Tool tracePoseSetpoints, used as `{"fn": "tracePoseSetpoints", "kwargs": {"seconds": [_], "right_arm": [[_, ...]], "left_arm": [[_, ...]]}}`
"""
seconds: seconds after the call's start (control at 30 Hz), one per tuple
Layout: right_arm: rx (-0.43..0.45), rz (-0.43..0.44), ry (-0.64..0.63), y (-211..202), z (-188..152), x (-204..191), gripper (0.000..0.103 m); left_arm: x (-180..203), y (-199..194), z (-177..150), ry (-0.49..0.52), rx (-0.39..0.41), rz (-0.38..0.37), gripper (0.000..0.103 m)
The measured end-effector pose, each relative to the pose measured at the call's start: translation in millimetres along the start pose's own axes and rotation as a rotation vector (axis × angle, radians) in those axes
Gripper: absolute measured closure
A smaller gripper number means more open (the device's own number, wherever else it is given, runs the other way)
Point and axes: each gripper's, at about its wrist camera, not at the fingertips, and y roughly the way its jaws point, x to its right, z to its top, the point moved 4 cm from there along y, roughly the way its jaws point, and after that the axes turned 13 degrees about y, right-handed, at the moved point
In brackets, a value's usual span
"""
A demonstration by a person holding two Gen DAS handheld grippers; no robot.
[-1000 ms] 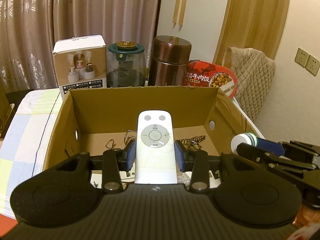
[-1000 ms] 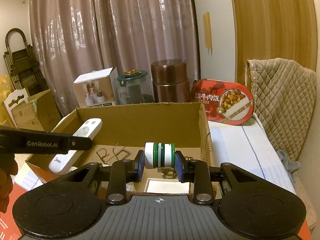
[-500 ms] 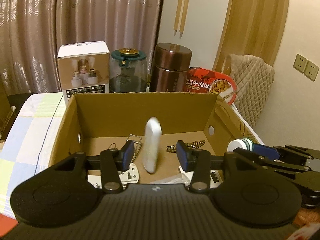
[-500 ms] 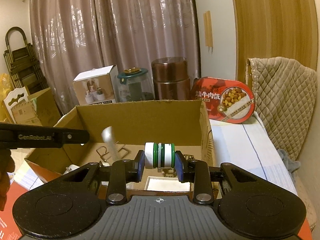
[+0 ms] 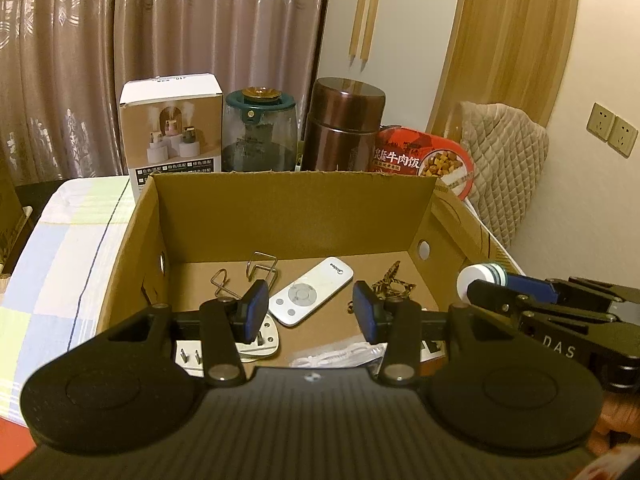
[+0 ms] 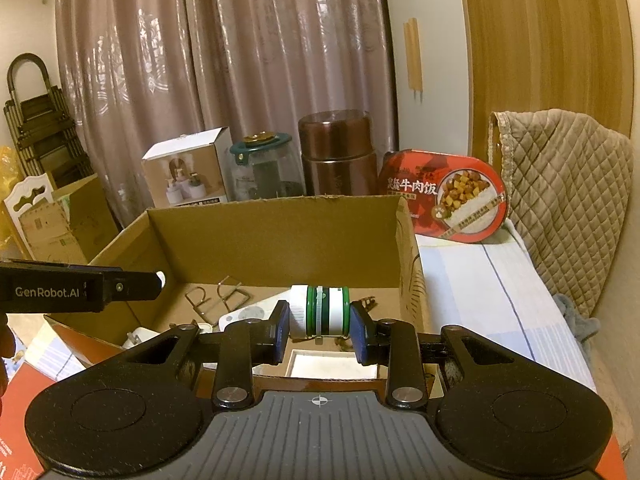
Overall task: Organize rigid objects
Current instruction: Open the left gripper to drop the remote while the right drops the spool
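**Remote in the box, bottle in my right grip**

My left gripper (image 5: 307, 307) hangs wide open with nothing between its pads, above the cardboard box (image 5: 288, 204). The white remote (image 5: 311, 291) lies flat on the box floor at my 12 o'clock, wire clips (image 5: 244, 276) at 11. My right gripper (image 6: 319, 330) clamps a white-and-green bottle (image 6: 319, 311) sideways over the box's near edge.

A second ago your left tool (image 5: 308, 312) clamped the white remote (image 5: 310, 291) upright above the cardboard box (image 5: 292, 216). Now its jaws stand apart with nothing between them, and the remote lies flat, face up, on the box floor, just beside the wire clips (image 5: 262, 266).
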Motion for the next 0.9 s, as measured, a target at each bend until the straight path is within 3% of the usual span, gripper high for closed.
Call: {"fn": "tracePoseSetpoints", "kwargs": {"seconds": [0.37, 0.4, 0.47, 0.5, 0.9], "right_arm": [[0.025, 0.034, -0.005, -1, 2, -1, 0.073], [0.033, 0.029, -0.008, -2, 2, -1, 0.071], [0.042, 0.023, -0.008, -2, 2, -1, 0.054], [0.044, 0.021, -0.006, -3, 2, -1, 0.052], [0.065, 0.018, -0.01, -11, 4, 2, 0.051]], "left_arm": [[-1, 0, 0, 0.001, -0.003, -0.001, 0.062], [-1, 0, -1, 0.002, -0.004, -0.001, 0.062], [0, 0, -2, 0.002, -0.007, -0.001, 0.062], [0, 0, -2, 0.002, -0.008, -0.002, 0.062], [0, -3, -4, -0.002, -0.005, -0.004, 0.062]]}}
